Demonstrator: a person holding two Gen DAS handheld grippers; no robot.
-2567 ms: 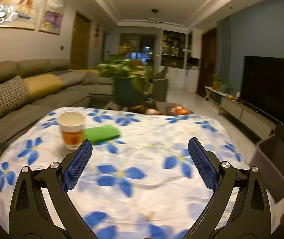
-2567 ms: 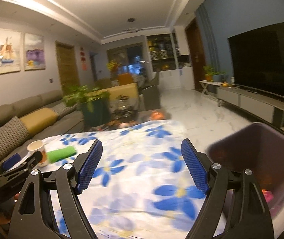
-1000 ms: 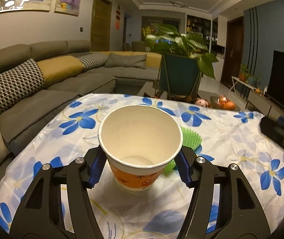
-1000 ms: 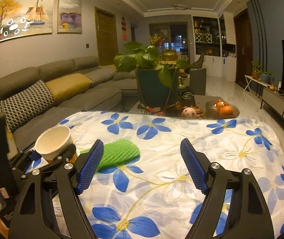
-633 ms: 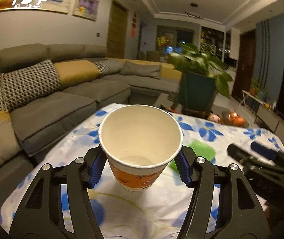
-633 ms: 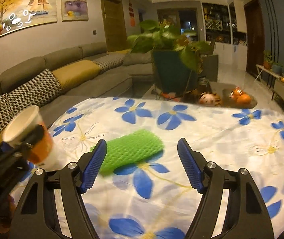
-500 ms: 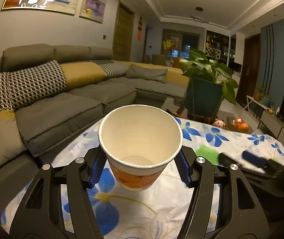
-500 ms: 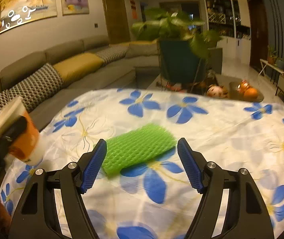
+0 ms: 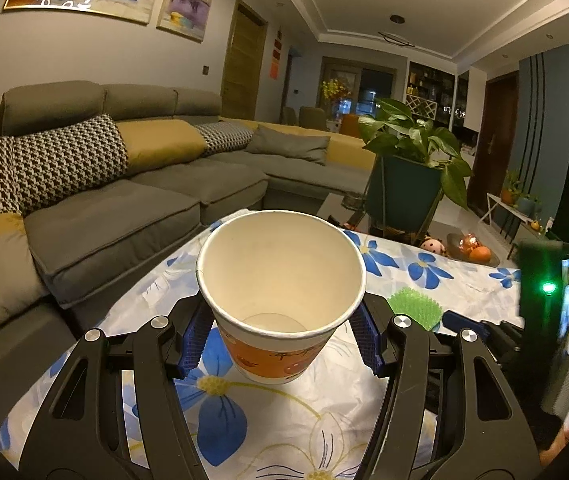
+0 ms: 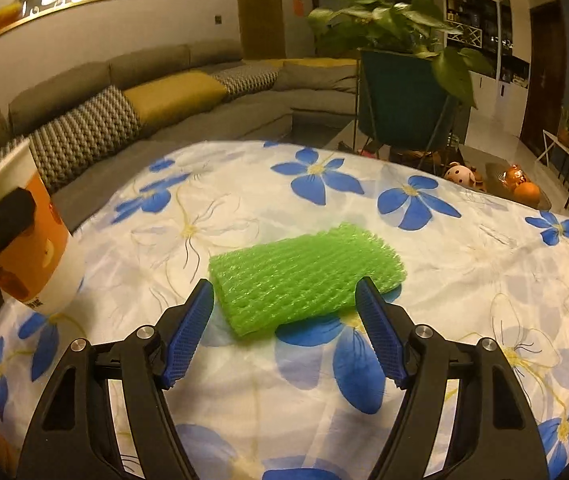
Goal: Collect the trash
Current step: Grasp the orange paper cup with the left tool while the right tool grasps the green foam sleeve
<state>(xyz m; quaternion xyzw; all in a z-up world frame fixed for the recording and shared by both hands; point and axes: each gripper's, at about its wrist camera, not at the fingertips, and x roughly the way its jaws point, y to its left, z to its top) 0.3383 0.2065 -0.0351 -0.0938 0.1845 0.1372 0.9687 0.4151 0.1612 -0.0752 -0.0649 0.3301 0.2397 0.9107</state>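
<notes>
An empty paper cup (image 9: 280,280) with an orange printed band sits between the blue pads of my left gripper (image 9: 280,340), which is shut on it and holds it just above the flowered tablecloth (image 9: 268,420). The right wrist view shows the same cup (image 10: 24,236) at the far left, tilted, with a black finger across it. A green foam net (image 10: 304,274) lies flat on the cloth (image 10: 464,280). My right gripper (image 10: 286,326) is open and low, its fingertips at the net's near edge on either side. In the left wrist view only part of the net (image 9: 416,306) shows behind the cup.
A grey sectional sofa (image 9: 116,216) with patterned cushions runs along the left. A potted plant in a dark stand (image 10: 400,92) stands beyond the table's far edge. A tray of oranges and a small toy (image 10: 512,184) sit on a low table behind.
My left gripper has lifted the cup a little higher and turned left. The right gripper has come down closer to the green net, which now lies between its fingertips.
</notes>
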